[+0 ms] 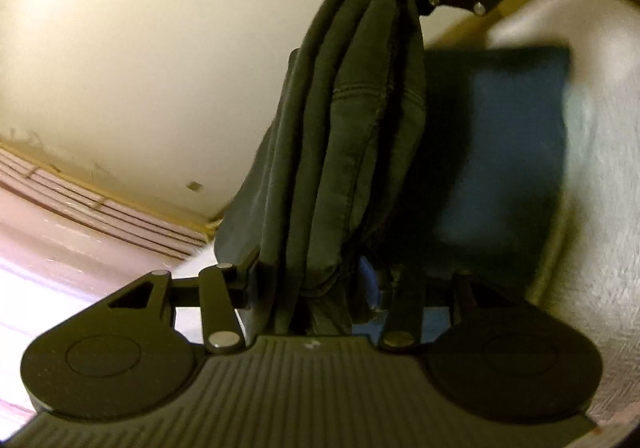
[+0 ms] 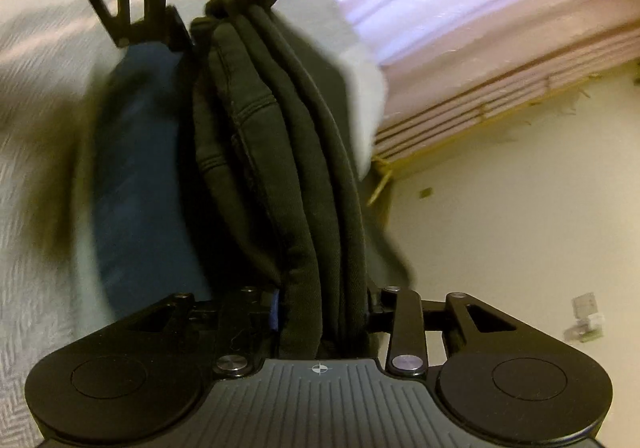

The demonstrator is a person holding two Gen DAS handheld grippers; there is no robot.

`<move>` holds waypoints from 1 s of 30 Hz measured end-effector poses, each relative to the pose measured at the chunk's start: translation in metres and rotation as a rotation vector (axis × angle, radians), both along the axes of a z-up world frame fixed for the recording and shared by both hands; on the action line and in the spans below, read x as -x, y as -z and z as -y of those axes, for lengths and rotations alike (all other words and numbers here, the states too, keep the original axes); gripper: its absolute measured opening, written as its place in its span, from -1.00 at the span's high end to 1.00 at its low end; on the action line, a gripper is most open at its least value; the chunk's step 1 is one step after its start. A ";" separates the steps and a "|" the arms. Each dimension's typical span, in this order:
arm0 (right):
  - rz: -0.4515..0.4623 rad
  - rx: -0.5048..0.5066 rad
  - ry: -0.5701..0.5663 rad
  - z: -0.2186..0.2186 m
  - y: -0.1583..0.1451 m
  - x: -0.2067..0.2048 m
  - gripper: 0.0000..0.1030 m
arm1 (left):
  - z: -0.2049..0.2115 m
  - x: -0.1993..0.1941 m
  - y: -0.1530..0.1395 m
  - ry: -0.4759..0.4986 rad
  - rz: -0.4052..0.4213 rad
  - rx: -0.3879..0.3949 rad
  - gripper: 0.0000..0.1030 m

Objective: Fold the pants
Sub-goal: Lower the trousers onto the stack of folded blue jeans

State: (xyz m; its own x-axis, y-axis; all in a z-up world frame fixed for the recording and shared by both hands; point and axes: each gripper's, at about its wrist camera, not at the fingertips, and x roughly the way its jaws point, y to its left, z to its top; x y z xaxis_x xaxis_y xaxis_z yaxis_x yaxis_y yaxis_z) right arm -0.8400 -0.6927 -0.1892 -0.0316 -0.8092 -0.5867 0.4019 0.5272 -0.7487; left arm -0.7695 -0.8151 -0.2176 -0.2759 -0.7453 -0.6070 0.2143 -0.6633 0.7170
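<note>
The left tool (image 1: 320, 288) is clamped on one end of the folded dark green-black cotton pants (image 1: 352, 136), the right tool (image 2: 324, 312) on the other; the bundle hangs stretched between them above a white bed (image 2: 32, 184) and a blue cloth (image 1: 492, 152).

Location: domestic bedroom, most likely.

The work surface is a bed covered by a white bedspread (image 2: 28, 208) with a woven herringbone texture; a folded blue garment (image 1: 500, 152) lies on it. Beyond the bed edge is a pale floor (image 2: 520, 228), bordered by pink curtain fabric (image 2: 460, 8) that hangs in vertical pleats down to a yellowish strip at floor level. A small blurred object (image 2: 586, 314) sits on the floor; its type cannot be determined. Lighting is warm and indoor. No industrial or office fixtures define the space.
</note>
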 end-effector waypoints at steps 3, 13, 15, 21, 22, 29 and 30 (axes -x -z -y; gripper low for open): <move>0.024 0.010 -0.005 -0.009 0.010 0.008 0.30 | -0.021 0.003 0.046 0.022 0.058 0.024 0.10; 0.105 0.038 0.036 -0.029 -0.019 -0.003 0.34 | -0.027 -0.004 0.014 0.006 0.060 0.073 0.33; 0.086 0.014 0.035 -0.032 -0.003 -0.004 0.33 | -0.032 -0.012 0.016 -0.001 0.059 0.070 0.38; 0.108 -0.001 0.064 -0.034 -0.001 0.004 0.34 | -0.037 -0.015 0.041 -0.007 0.038 0.048 0.36; 0.117 -0.007 0.068 -0.032 -0.004 -0.001 0.35 | -0.037 -0.016 0.040 -0.001 0.028 0.059 0.30; 0.255 -0.054 0.151 -0.016 -0.048 0.001 0.44 | -0.047 -0.032 0.039 0.075 0.005 0.075 -0.47; 0.276 -0.060 0.159 -0.015 -0.056 0.001 0.44 | -0.047 -0.032 0.040 0.077 -0.003 0.089 -0.52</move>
